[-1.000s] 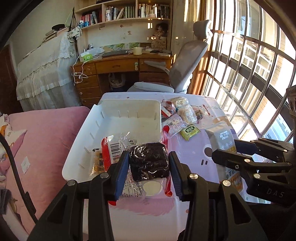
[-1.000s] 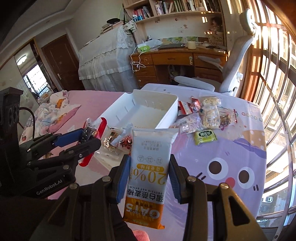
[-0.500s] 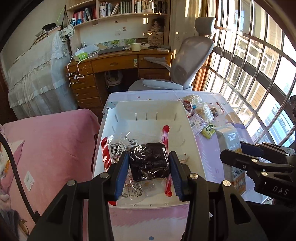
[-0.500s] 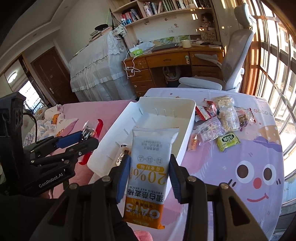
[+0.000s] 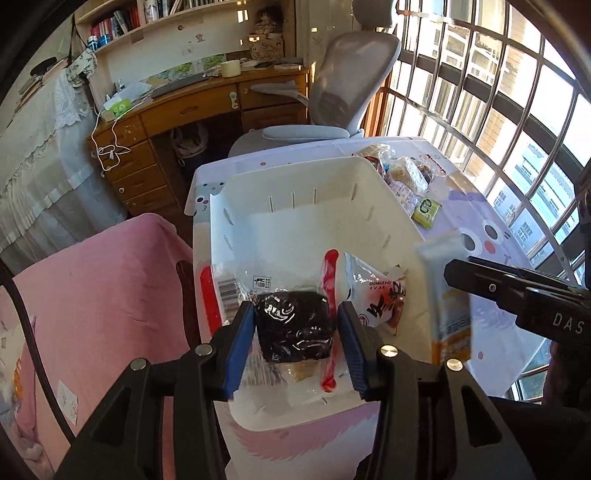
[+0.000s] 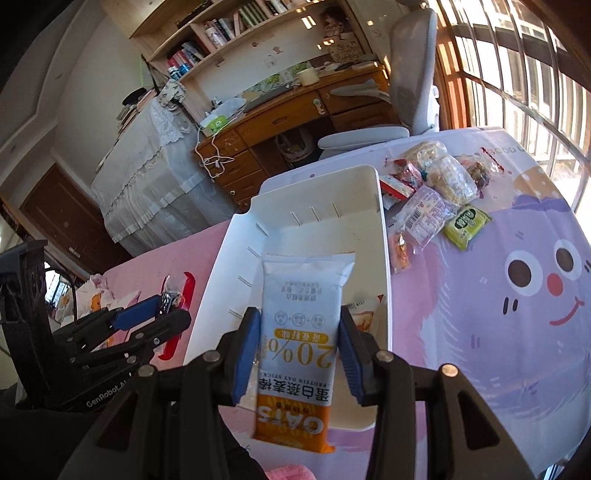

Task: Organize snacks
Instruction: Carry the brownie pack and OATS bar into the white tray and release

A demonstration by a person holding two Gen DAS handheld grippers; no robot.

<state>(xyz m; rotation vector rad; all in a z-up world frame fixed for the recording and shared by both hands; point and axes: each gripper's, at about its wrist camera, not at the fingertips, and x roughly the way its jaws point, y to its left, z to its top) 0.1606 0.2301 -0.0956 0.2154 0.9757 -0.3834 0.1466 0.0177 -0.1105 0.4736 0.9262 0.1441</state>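
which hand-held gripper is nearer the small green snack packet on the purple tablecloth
Right. The right hand-held gripper, holding the oat bar packet, sits on the green snack packet side; the left hand-held gripper is across the white bin.

A grey office chair (image 5: pixel 343 92) stands at a wooden desk (image 5: pixel 192 110) under bookshelves (image 6: pixel 236 26), beside barred windows (image 5: pixel 498 92).

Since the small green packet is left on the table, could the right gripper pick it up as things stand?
Probably not yet: the right gripper is shut on the oat bar packet. The green packet lies uncovered beside the white tray, so the way looks free once that is dropped.
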